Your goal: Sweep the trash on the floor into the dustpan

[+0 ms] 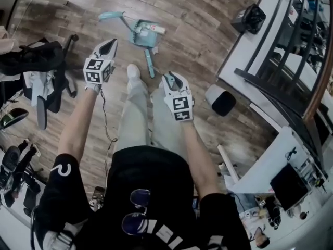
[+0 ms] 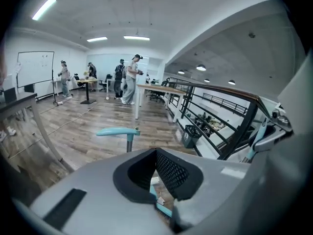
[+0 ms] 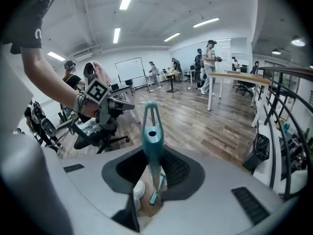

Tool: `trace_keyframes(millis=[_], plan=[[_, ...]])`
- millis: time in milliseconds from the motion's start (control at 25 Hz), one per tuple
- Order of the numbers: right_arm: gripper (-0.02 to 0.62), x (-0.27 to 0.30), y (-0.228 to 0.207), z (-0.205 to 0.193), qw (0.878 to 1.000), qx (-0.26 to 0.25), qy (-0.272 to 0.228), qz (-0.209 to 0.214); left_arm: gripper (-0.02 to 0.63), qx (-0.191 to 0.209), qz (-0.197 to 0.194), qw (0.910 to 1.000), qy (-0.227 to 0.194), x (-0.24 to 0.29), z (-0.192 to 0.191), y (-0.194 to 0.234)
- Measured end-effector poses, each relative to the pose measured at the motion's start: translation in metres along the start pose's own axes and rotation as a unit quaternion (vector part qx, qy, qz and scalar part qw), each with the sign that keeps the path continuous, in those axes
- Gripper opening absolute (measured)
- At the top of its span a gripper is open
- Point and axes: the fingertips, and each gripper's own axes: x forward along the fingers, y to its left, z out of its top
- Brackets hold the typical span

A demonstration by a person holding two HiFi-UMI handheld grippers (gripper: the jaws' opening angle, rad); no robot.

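Note:
A teal dustpan [image 1: 141,34] stands on the wood floor ahead of my feet, its long handle [image 1: 111,15] leaning left; that handle's grip [image 2: 117,131] also shows past the left jaws. A white scrap [image 1: 155,29] lies at the dustpan's right edge. The teal broom [image 1: 150,64] runs from the dustpan back to my right gripper [image 1: 172,79], which is shut on its handle [image 3: 151,136]. My left gripper [image 1: 108,47] hovers just short of the dustpan handle, jaws together with nothing between them. The broom's head is hidden.
A black office chair [image 1: 44,66] draped with clothes stands at the left. A round bin [image 1: 221,101] sits to the right of my right gripper, a black bin [image 1: 250,18] further off by the dark railing [image 1: 291,46]. My white shoe [image 1: 133,71] is beside the broom.

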Motion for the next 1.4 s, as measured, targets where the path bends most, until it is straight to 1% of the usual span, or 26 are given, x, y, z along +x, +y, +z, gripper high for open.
trace_keyframes(millis=[120,280,400,480,600,680,800,960,1080,1160,1280,1400], plan=[[0.086,0.006,-0.021,-0.011,1.0,-0.022,0.011,-0.012,-0.002,-0.008,0.007,0.9999,-0.007,-0.012,-0.005,-0.007],[0.085,-0.006,-0.051,-0.009,0.999,-0.037,0.007,-0.038,-0.002,-0.007,0.01,0.9999,-0.005,-0.023,-0.011,-0.015],[0.087,-0.012,-0.06,-0.011,0.999,-0.04,0.011,-0.027,-0.002,-0.006,0.012,0.9999,-0.004,-0.026,-0.011,-0.019],[0.089,-0.016,-0.063,-0.014,0.998,-0.056,0.017,-0.024,-0.002,-0.001,0.009,0.9999,-0.007,-0.025,-0.011,-0.021],[0.087,-0.027,-0.077,-0.009,0.997,-0.066,0.01,-0.046,-0.002,0.007,0.002,0.9999,-0.012,-0.023,-0.004,-0.02],[0.086,-0.038,-0.095,-0.003,0.996,-0.058,-0.003,-0.073,-0.002,0.011,-0.001,0.9998,-0.014,-0.021,0.002,-0.016],[0.086,-0.057,-0.127,0.006,0.992,-0.031,-0.016,-0.119,-0.002,0.016,-0.005,0.9997,-0.015,-0.016,0.011,-0.007],[0.086,-0.073,-0.17,0.013,0.983,-0.012,-0.022,-0.179,-0.002,0.016,-0.01,0.9997,-0.017,-0.004,0.025,0.003],[0.086,-0.072,-0.195,0.013,0.976,-0.007,-0.015,-0.217,-0.002,0.016,-0.018,0.9995,-0.018,0.006,0.034,0.007],[0.086,-0.058,-0.203,0.011,0.973,0.0,-0.015,-0.23,-0.002,0.025,-0.027,0.9992,-0.014,0.012,0.038,0.012],[0.089,-0.028,-0.212,0.007,0.97,0.027,-0.02,-0.241,-0.002,0.047,-0.038,0.9982,-0.004,0.025,0.04,0.023],[0.092,0.004,-0.213,-0.002,0.968,0.06,-0.017,-0.245,-0.002,0.046,-0.042,0.998,-0.001,0.037,0.046,0.038]])
